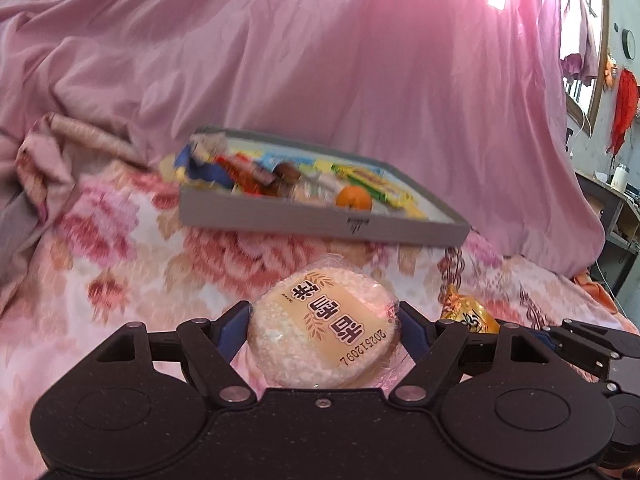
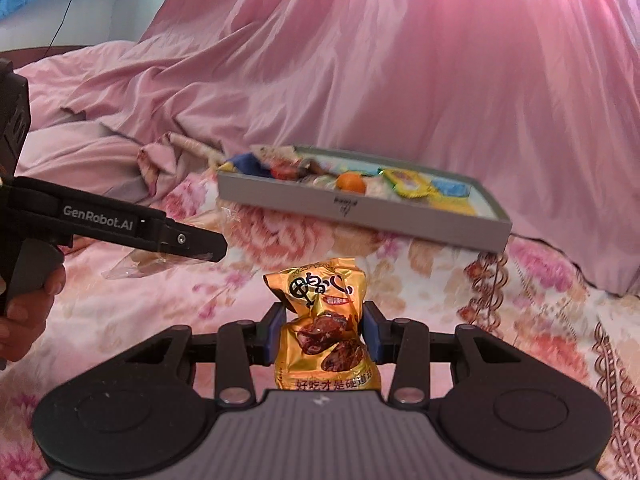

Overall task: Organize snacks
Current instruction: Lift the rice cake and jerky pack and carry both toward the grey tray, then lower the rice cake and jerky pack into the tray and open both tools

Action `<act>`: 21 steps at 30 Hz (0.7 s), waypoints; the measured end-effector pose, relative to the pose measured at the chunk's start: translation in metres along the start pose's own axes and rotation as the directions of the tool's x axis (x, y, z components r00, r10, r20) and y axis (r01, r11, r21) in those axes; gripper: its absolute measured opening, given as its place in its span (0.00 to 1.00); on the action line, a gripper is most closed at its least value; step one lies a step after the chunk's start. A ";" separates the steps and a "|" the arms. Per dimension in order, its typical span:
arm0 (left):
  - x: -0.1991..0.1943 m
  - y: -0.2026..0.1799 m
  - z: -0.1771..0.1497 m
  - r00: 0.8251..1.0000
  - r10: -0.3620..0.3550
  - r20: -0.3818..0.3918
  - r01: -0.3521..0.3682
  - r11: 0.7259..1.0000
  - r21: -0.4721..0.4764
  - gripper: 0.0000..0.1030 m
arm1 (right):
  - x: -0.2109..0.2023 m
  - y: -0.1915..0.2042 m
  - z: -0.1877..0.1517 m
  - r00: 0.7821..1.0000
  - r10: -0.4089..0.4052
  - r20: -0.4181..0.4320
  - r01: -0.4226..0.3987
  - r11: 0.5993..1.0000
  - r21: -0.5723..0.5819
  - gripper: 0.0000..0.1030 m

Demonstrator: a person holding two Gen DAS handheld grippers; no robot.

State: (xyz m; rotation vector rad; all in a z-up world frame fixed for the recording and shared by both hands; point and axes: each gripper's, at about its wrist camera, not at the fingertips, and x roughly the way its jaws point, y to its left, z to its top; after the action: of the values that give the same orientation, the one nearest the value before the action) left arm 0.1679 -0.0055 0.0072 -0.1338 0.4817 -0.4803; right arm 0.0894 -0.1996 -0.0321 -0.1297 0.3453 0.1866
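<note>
Clear-wrapped rice cake (image 1: 324,330), light and crumbly, sat lower centre, clamped edgewise by the left gripper (image 1: 324,330). Right gripper (image 2: 322,330) pinched a soft, slippery gold pouch (image 2: 322,328) mid-body. Grey tray (image 1: 320,218) lay beyond, mid-frame.

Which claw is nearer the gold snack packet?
Right. The right claw is shut on the gold snack packet, holding it between its pads. The left claw sits beside it to the left, gripping a round rice cake instead.

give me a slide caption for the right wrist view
Right gripper clamps a gold snack packet above the floral bedspread, grey snack tray ahead.
</note>
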 end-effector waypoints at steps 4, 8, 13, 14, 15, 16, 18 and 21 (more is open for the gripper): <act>0.013 -0.006 0.019 0.999 -0.004 0.037 0.004 1.000 0.008 0.76 | 0.002 -0.012 0.009 1.000 -0.009 0.020 0.009 1.000 0.005 0.44; 0.030 -0.007 0.046 0.998 0.003 0.064 -0.002 1.000 -0.028 0.76 | 0.007 -0.025 0.024 0.999 -0.016 0.033 0.016 1.000 -0.012 0.44; 0.056 -0.010 0.086 0.994 0.023 0.103 -0.018 0.999 -0.049 0.76 | 0.022 -0.045 0.055 0.997 -0.041 0.058 0.043 0.999 -0.025 0.44; 0.061 -0.010 0.093 0.994 0.027 0.105 -0.021 0.998 -0.052 0.76 | 0.027 -0.050 0.061 0.997 -0.047 0.063 0.049 0.998 -0.025 0.44; 0.067 -0.010 0.099 0.994 0.033 0.104 -0.027 0.998 -0.055 0.76 | 0.032 -0.054 0.068 0.996 -0.054 0.067 0.055 0.998 -0.021 0.44; 0.075 -0.011 0.105 0.994 0.042 0.102 -0.036 0.997 -0.061 0.76 | 0.038 -0.059 0.075 0.996 -0.062 0.071 0.063 0.998 -0.015 0.44; 0.090 -0.011 0.114 0.994 0.063 0.091 -0.056 0.996 -0.073 0.76 | 0.049 -0.069 0.087 0.994 -0.076 0.076 0.076 0.997 0.002 0.44; 0.113 -0.012 0.126 0.993 0.098 0.065 -0.093 0.993 -0.076 0.76 | 0.071 -0.085 0.104 0.992 -0.098 0.074 0.094 0.994 0.049 0.44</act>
State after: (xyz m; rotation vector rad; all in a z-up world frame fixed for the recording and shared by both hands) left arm 0.3103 -0.0679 0.0738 -0.1955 0.4367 -0.3631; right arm 0.2065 -0.2549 0.0486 -0.0936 0.2664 0.0881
